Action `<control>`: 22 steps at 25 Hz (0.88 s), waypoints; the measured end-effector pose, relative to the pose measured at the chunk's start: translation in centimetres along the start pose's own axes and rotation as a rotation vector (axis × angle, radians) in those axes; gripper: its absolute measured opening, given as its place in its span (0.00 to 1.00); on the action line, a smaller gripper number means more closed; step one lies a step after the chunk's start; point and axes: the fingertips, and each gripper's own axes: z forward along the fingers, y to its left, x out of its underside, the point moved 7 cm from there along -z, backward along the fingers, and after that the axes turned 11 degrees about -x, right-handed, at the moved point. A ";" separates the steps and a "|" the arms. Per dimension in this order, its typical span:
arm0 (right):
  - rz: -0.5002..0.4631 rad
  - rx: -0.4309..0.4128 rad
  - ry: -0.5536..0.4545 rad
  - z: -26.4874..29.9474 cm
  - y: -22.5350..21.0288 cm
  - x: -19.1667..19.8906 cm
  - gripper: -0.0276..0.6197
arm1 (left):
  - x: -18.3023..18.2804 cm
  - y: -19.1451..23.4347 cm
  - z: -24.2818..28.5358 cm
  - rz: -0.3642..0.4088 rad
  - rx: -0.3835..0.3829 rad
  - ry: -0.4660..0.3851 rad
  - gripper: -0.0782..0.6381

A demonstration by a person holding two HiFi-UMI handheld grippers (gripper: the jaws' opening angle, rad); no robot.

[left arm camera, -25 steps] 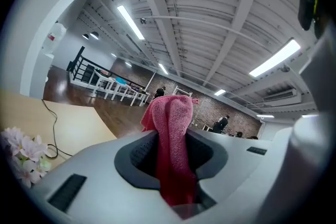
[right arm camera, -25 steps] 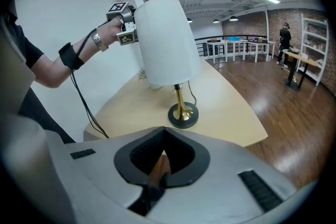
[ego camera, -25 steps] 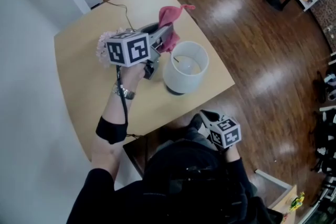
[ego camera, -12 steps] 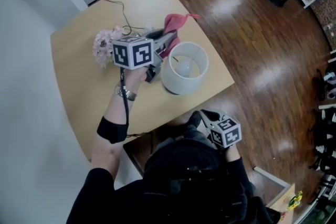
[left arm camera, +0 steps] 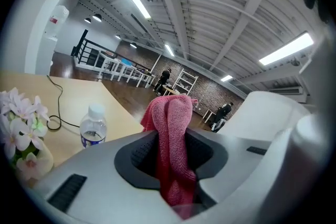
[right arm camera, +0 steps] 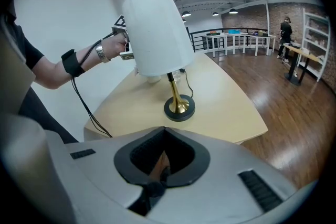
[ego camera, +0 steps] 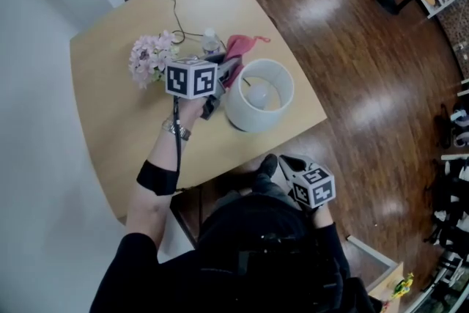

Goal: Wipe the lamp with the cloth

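Pink cloth (left arm camera: 170, 113) pinched in left tool (left arm camera: 169, 139), right beside the lamp (ego camera: 258, 95) shade.
Jaws shut on the cloth's lower fold so the loose end sticks out, ready to rub the shade. Lamp stands on the worktop (ego camera: 110, 121). Right tool (right arm camera: 161, 149) closed and empty, parked off the worktop's edge, probably just kept clear.

lamp (ego camera: 259, 94) on table (ego camera: 110, 121), flowers (ego camera: 150, 56) at left

Your right gripper (right arm camera: 164, 132) has its jaws together, with nothing between them. At twelve o'clock stands the lamp (right arm camera: 157, 29): a white shade, brass stem and dark round base on the tan surface (right arm camera: 231, 107). From nine o'clock your left forearm (right arm camera: 86, 57) reaches behind the shade.
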 end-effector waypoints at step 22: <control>-0.012 0.013 -0.024 -0.8 -0.4 0.2 0.05 | -9.9 -5.5 -3.1 0.146 0.045 -0.193 0.28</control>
